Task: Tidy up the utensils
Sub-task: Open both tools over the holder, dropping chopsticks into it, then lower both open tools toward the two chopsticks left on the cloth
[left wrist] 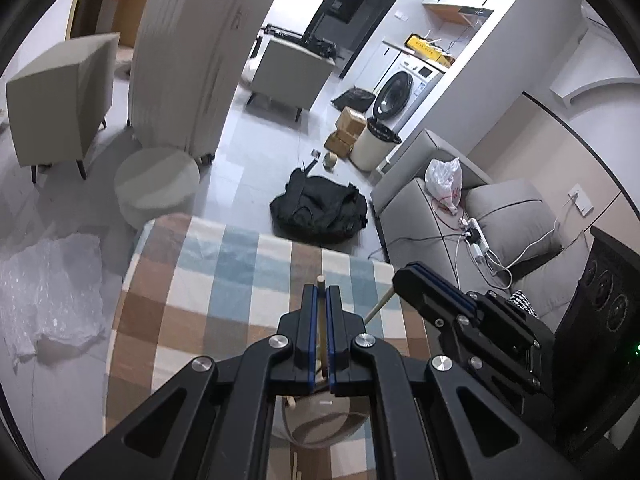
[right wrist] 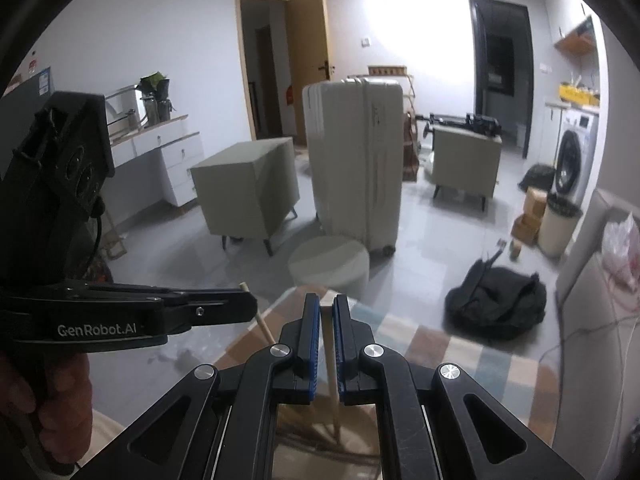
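Left wrist view: left gripper [left wrist: 320,300], low centre, jaws pressed on a chopstick [left wrist: 320,280] whose tip pokes out above them. Right gripper [left wrist: 408,276], right of centre, pinches a second stick [left wrist: 378,306]. Holder [left wrist: 316,420] sits under the jaws at the bottom edge, on the checked cloth [left wrist: 192,280].

Right wrist view: right gripper [right wrist: 326,312] clamps its stick upright, foot down in the holder [right wrist: 288,420]. Left gripper [right wrist: 250,306] enters from centre left.

Step, by my reading: lowering sticks into the holder. Next: ease down, then release.
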The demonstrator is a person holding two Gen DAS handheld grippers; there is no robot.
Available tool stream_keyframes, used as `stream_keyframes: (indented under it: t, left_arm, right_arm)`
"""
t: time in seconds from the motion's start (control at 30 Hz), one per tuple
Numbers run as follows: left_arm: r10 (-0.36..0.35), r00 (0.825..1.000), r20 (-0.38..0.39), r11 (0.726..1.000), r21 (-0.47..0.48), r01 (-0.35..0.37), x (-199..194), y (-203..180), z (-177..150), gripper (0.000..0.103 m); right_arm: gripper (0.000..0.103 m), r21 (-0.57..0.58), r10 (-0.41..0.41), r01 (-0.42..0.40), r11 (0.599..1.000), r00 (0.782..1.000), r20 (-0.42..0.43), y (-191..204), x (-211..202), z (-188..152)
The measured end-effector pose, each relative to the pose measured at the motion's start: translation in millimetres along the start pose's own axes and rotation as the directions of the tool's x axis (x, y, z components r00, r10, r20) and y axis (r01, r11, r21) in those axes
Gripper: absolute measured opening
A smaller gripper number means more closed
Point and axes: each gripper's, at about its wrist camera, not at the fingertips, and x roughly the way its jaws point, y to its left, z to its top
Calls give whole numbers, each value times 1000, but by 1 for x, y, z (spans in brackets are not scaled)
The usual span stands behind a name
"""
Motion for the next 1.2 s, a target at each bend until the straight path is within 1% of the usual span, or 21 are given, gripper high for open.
stream_keyframes:
  t: [0.1,0.13,0.17,0.2,0.23,0.27,0.3,0.33,0.37,0.4,0.47,0.6,0.67,0.77,0.9,0.93,0.97,1.07,1.2]
  left_arm:
    - [19,999,-42,1000,-5,-20,2,1,-4,0]
    - [28,998,-55,1000,-6,-28,0,0,-5,3]
    - [39,997,-67,999,0,-39,-1,-1,-6,10]
    - [50,996,-69,999,5,-49,-1,-2,-7,14]
    - [59,996,-63,998,11,-58,-5,-3,-8,22]
    - [67,997,-44,998,16,-66,-12,-6,-11,31]
    - [74,997,-33,997,19,-74,-15,-5,-12,36]
    - [93,996,-15,995,24,-93,-22,-8,-15,46]
    - [108,994,2,994,29,-108,-27,-10,-17,51]
    - [118,993,14,992,31,-119,-31,-11,-18,51]
    - [148,989,29,988,45,-149,-36,-14,-22,57]
    - [186,981,50,978,84,-190,-46,-22,-31,62]
    - [205,977,59,972,102,-210,-50,-27,-35,66]
    - [232,970,77,963,122,-241,-57,-34,-43,71]
    - [241,966,97,956,147,-254,-66,-42,-51,71]
    - [245,964,103,954,154,-258,-67,-45,-52,72]
    - [249,962,112,951,162,-265,-70,-47,-55,74]
    - [260,958,122,944,174,-279,-72,-52,-63,82]
    - [269,954,135,935,202,-292,-75,-58,-76,83]
  right_arm:
    - [10,44,-4,5,999,1000,-15,-7,-5,-5]
    - [16,62,-15,16,998,1000,-18,-10,-8,-7]
    - [25,79,-22,23,997,1000,-22,-13,-10,-9]
    - [28,95,-28,30,995,999,-25,-17,-13,-11]
    - [32,115,-36,38,993,999,-23,-20,-17,-14]
    - [32,139,-41,43,989,999,-21,-23,-22,-17]
    - [32,157,-47,49,986,999,-20,-26,-27,-20]
    - [34,178,-55,58,982,998,-18,-29,-32,-23]
    - [38,200,-64,66,978,998,-16,-31,-39,-27]
    - [41,217,-76,78,973,997,-14,-33,-44,-30]
    - [51,244,-100,100,965,995,-13,-35,-54,-37]
    - [53,266,-115,110,958,993,1,-32,-75,-43]
    - [58,278,-120,109,954,993,22,-29,-87,-43]
    - [67,298,-128,106,949,990,57,-23,-104,-45]
    - [71,311,-135,104,945,988,79,-14,-120,-50]
    - [74,314,-137,105,944,987,83,-11,-125,-52]
    - [78,318,-143,108,942,986,87,-9,-129,-55]
    - [83,339,-155,112,934,982,103,-4,-142,-64]
    - [87,357,-167,122,926,981,100,1,-153,-78]
